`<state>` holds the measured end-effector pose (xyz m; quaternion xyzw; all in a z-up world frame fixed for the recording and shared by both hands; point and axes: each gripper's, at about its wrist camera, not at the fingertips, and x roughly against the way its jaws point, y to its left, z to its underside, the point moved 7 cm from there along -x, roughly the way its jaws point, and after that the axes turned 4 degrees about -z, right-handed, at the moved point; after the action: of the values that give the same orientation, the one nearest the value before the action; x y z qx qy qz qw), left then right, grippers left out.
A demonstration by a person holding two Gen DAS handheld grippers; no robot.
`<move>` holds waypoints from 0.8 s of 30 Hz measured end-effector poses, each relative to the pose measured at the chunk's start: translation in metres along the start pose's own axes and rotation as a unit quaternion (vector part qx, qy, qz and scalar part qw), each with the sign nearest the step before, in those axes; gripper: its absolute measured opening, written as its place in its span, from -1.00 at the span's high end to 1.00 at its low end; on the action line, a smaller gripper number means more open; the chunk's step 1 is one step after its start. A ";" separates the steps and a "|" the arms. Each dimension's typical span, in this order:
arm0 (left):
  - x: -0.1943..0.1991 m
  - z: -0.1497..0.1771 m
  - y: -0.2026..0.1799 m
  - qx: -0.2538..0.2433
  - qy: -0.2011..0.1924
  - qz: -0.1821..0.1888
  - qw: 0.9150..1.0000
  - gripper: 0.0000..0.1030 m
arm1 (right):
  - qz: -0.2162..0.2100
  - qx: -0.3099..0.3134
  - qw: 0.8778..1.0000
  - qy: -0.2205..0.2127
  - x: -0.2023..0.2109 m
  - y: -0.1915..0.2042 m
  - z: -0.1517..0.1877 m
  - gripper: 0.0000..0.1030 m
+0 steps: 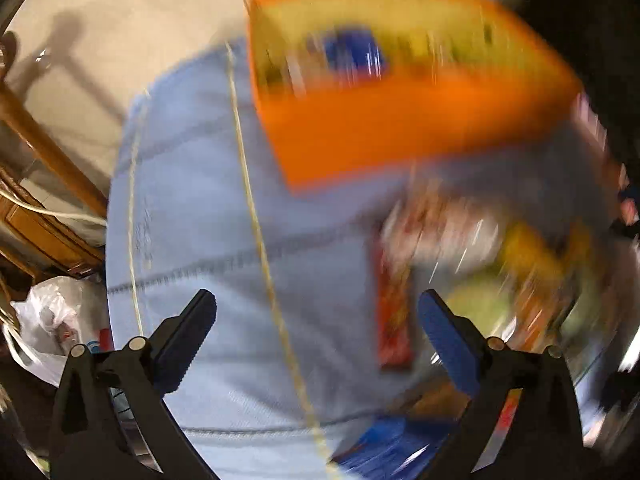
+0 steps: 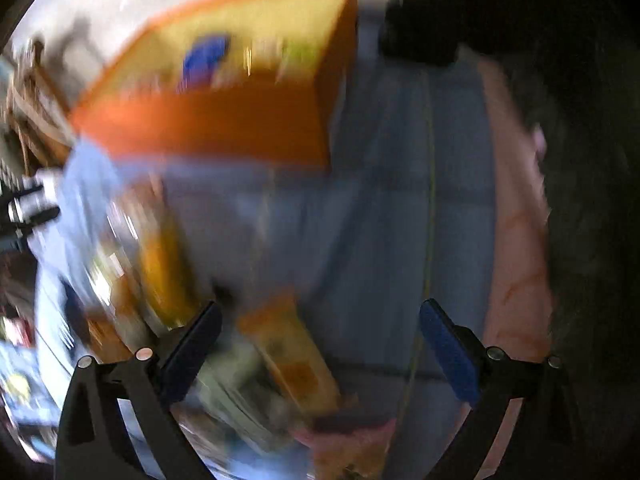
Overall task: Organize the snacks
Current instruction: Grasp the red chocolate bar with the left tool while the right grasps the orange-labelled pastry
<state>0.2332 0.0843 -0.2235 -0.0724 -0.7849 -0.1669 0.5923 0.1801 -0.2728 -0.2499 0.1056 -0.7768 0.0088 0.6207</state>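
Note:
Both views are blurred by motion. An orange bin (image 1: 400, 92) with a yellow inside stands on a light blue cloth (image 1: 200, 208); something blue lies in it. A heap of snack packets (image 1: 500, 264) lies on the cloth below the bin, with a long red packet (image 1: 394, 320) at its left edge. My left gripper (image 1: 320, 320) hangs open above the cloth beside that red packet, nothing between its fingers. In the right wrist view the orange bin (image 2: 224, 92) is at the upper left and an orange packet (image 2: 292, 356) lies under my open right gripper (image 2: 320, 324).
A wooden chair frame (image 1: 44, 148) and a white plastic bag (image 1: 48, 316) sit off the cloth's left edge. A pink cloth (image 2: 516, 240) borders the blue cloth on the right, with darkness beyond. More packets (image 2: 132, 264) crowd the left of the right wrist view.

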 end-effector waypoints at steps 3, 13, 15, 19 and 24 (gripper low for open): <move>-0.018 0.024 -0.001 -0.011 0.017 0.007 1.000 -0.92 | 0.012 0.039 0.999 0.024 -0.017 0.002 0.018 -0.93; -0.051 0.020 -0.020 -0.028 0.024 0.032 0.999 -0.92 | 0.071 0.030 0.997 0.023 -0.039 -0.028 0.009 -0.93; -0.051 0.019 -0.028 -0.027 0.022 0.049 0.998 -0.92 | 0.074 0.038 0.996 0.017 -0.037 -0.028 0.011 -0.93; -0.061 0.021 -0.041 -0.044 0.037 0.036 0.998 -0.92 | 0.071 0.035 0.997 0.009 -0.038 -0.024 0.018 -0.93; -0.060 0.026 -0.040 -0.013 0.019 0.055 0.998 -0.70 | 0.047 -0.041 0.998 -0.017 -0.035 -0.021 0.029 -0.08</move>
<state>0.2144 0.0616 -0.2942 -0.1194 -0.7661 -0.1457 0.6146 0.1629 -0.2926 -0.2932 0.0434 -0.7911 0.0045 0.6101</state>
